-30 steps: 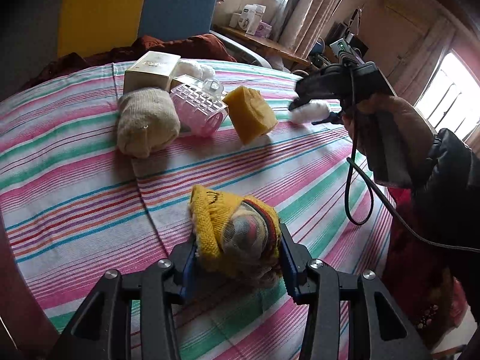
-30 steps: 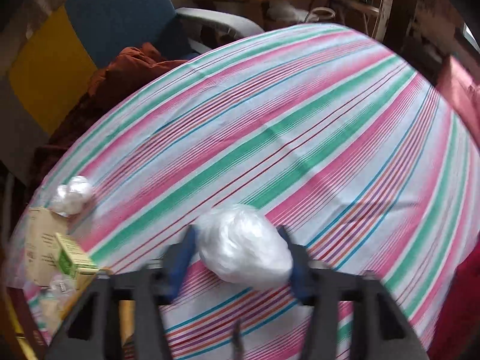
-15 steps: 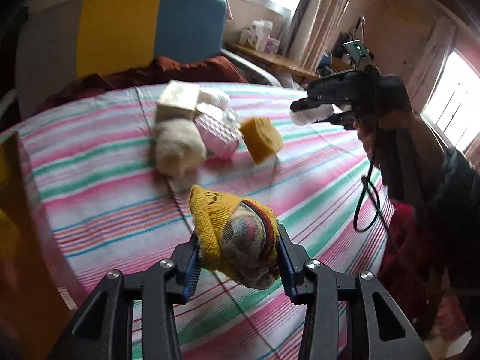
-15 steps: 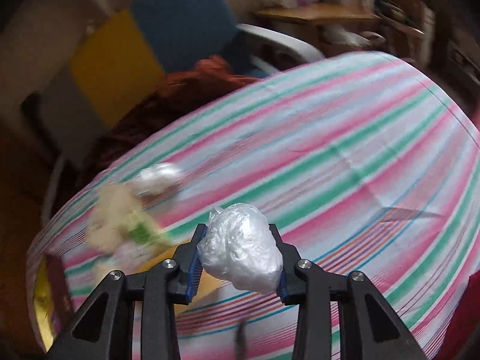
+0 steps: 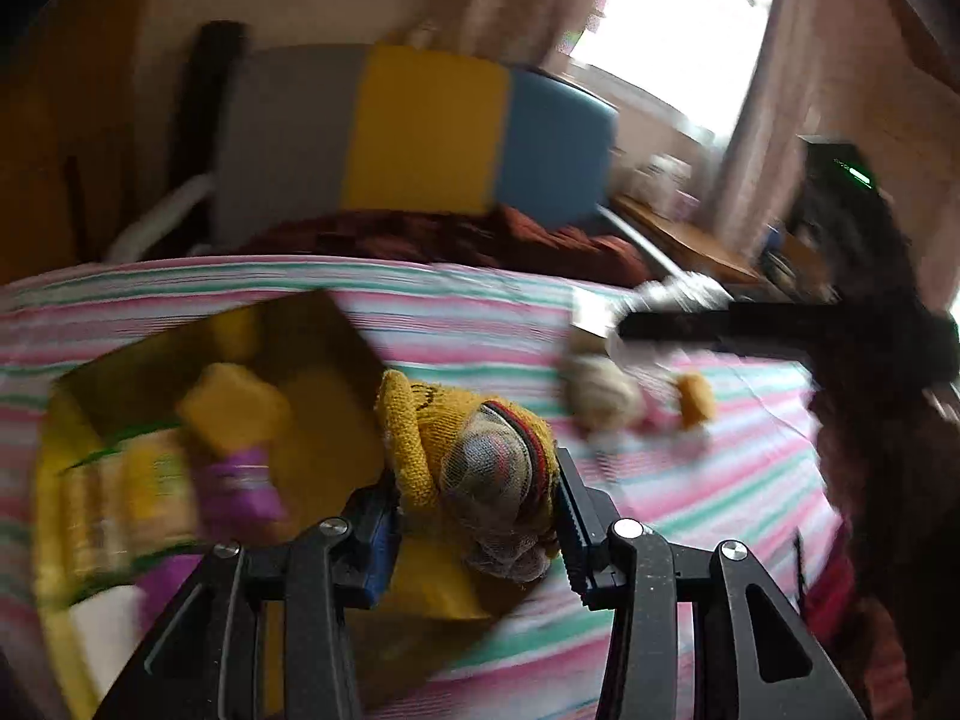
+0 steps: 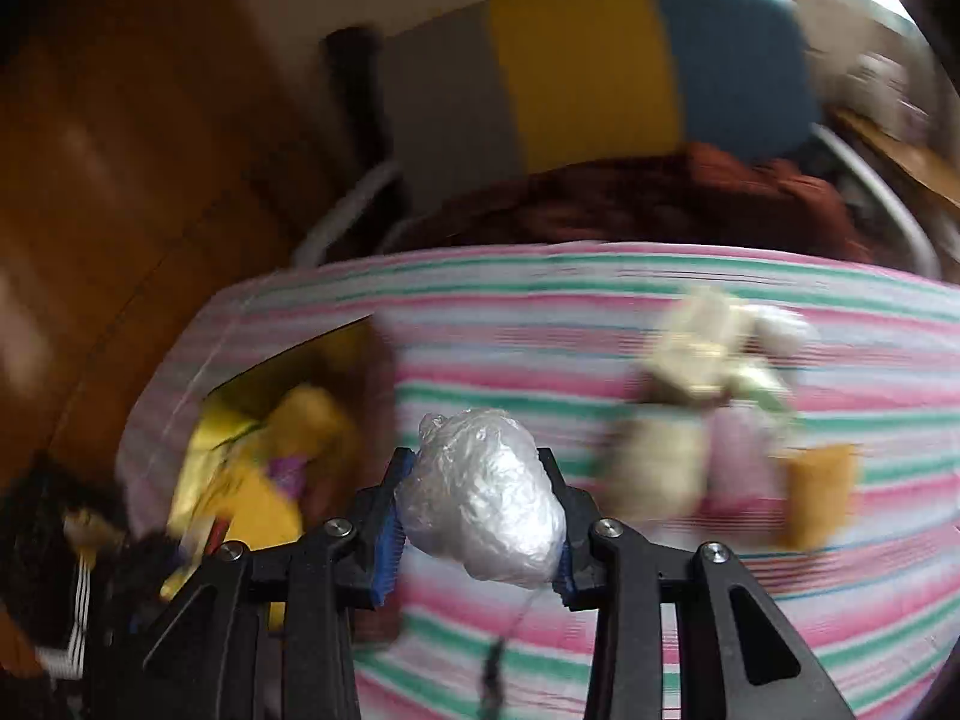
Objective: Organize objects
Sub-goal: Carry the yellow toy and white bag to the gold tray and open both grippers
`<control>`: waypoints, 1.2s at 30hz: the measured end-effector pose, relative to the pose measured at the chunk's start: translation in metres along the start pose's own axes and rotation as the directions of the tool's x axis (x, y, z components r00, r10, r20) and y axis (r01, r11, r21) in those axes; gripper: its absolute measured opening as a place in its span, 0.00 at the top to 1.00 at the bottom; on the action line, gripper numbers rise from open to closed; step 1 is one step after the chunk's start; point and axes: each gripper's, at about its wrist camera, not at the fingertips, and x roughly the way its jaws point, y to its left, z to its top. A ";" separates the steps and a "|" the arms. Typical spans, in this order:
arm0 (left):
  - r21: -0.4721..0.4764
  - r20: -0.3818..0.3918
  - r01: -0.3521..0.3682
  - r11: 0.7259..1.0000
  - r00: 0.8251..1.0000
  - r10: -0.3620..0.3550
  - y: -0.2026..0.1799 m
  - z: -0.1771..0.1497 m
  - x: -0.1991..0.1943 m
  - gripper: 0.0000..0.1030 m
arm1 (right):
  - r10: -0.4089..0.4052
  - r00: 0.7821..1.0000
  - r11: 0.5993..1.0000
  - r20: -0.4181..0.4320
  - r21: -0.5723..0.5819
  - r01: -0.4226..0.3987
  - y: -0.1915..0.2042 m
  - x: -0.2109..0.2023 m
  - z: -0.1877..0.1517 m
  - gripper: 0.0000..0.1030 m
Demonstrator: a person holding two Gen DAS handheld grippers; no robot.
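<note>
Both hands are in the carrying step. The left gripper (image 5: 477,516) is closed on a rolled yellow sock (image 5: 474,450), and the right gripper (image 6: 477,525) is closed on a crumpled plastic bag (image 6: 486,498). Both things hang above the striped cloth (image 6: 600,312). The open yellow box (image 5: 54,480), already with some things inside, lies at about nine o'clock of the sock. I judge the next move is to bring each thing over the box and then release it. The view is blurred.
</note>
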 end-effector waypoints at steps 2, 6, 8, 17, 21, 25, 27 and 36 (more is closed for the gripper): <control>-0.038 0.024 -0.059 0.997 0.998 0.060 0.029 0.005 -0.009 0.56 | 0.036 0.999 0.998 -0.040 -0.041 -0.038 0.028 0.012 -0.003 0.60; -0.092 0.050 -0.188 0.978 0.980 0.193 0.078 0.023 -0.014 0.43 | 0.040 0.995 0.991 -0.092 -0.123 -0.051 0.077 0.035 -0.013 0.37; -0.137 0.055 -0.237 0.962 0.968 0.246 0.100 0.028 -0.015 0.35 | 0.037 0.994 0.990 -0.105 -0.131 -0.051 0.088 0.041 -0.018 0.32; -0.192 0.088 -0.318 0.928 0.937 0.339 0.121 0.002 -0.041 0.20 | -0.129 0.989 0.976 -0.070 -0.185 0.114 0.111 0.037 -0.033 0.31; -0.190 0.073 -0.314 0.930 0.940 0.332 0.112 -0.022 -0.051 0.18 | -0.195 0.980 0.959 -0.025 -0.213 0.186 0.121 0.031 -0.041 0.31; -0.172 0.048 -0.315 0.933 0.944 0.328 0.100 -0.039 -0.059 0.18 | -0.244 0.970 0.937 0.027 -0.250 0.243 0.132 0.027 -0.048 0.31; -0.164 0.046 -0.320 0.933 0.942 0.331 0.097 -0.044 -0.062 0.18 | -0.261 0.964 0.927 0.044 -0.268 0.263 0.138 0.026 -0.053 0.31; -0.147 0.037 -0.327 0.933 0.941 0.336 0.087 -0.048 -0.068 0.18 | -0.293 0.952 0.900 0.089 -0.311 0.306 0.144 0.024 -0.063 0.31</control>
